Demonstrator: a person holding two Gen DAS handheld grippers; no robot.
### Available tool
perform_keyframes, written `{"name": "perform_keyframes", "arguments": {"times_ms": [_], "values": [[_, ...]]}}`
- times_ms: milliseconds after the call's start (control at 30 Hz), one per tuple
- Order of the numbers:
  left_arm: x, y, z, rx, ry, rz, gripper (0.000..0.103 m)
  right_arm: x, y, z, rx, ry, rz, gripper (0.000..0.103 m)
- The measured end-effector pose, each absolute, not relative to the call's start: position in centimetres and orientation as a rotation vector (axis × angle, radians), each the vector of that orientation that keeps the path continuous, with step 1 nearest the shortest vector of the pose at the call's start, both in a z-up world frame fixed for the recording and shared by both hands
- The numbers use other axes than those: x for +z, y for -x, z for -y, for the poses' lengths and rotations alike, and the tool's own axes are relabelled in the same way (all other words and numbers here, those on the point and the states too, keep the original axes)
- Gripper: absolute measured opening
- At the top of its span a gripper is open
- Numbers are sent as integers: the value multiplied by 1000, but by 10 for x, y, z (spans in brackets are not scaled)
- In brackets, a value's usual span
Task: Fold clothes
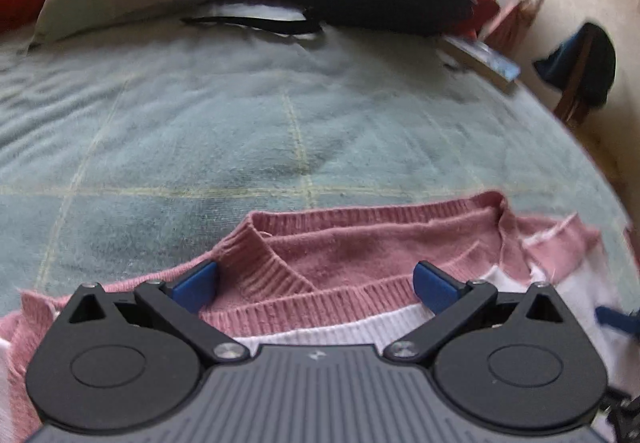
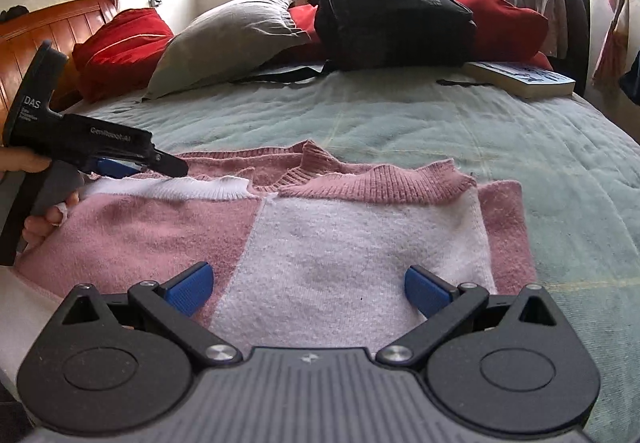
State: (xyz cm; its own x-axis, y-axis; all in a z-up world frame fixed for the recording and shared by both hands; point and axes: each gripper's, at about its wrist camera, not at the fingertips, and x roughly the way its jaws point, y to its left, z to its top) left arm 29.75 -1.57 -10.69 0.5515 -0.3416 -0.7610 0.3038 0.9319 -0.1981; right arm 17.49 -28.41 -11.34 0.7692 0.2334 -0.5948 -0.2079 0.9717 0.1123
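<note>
Pink-and-white sweater (image 2: 320,227) flat beneath both wide-spread tools.

so that's one pink-and-white sweater (image 2: 320,227), two grippers, one grey pillow (image 2: 228,39), one black backpack (image 2: 392,3), one book (image 2: 524,77).

The sweater (image 2: 320,235) runs under both grippers' bodies; the left view is blurred; the book's (image 2: 524,79) cover is unreadable.

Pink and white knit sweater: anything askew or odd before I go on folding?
The pink and white knit sweater lies partly folded on the green bedspread, its ribbed edges uneven along the far side. No damage is visible. Both grippers, left and right, are open.
</note>
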Motion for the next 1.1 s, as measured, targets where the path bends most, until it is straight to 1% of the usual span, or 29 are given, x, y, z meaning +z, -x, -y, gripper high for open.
{"name": "perform_keyframes", "arguments": {"times_ms": [167,300,400,567,700,800,900,967,1100], "values": [[-84,-282,14,-375,12,-905,102,-105,-170,284,222,-41,-650,103],[-52,-244,8,-368,-29,-833,102,-91,-156,286,196,-32,-619,103],[-42,-212,6,-401,-18,-813,102,-86,-144,286,201,-28,-610,103],[-66,-174,8,-439,23,-867,102,-92,-130,284,196,-47,-644,103],[-89,-172,0,-378,42,-907,102,-96,-121,287,181,-51,-669,103],[-77,-169,-12,-358,81,-895,102,-98,-115,293,152,-65,-686,103],[-62,-162,-24,-363,104,-832,102,-96,-109,299,166,-105,-676,103],[-60,-162,-32,-347,115,-819,102,-96,-109,300,158,-115,-676,103],[-79,-170,-54,-222,153,-905,102,-98,-108,301,137,-111,-682,103]]}}
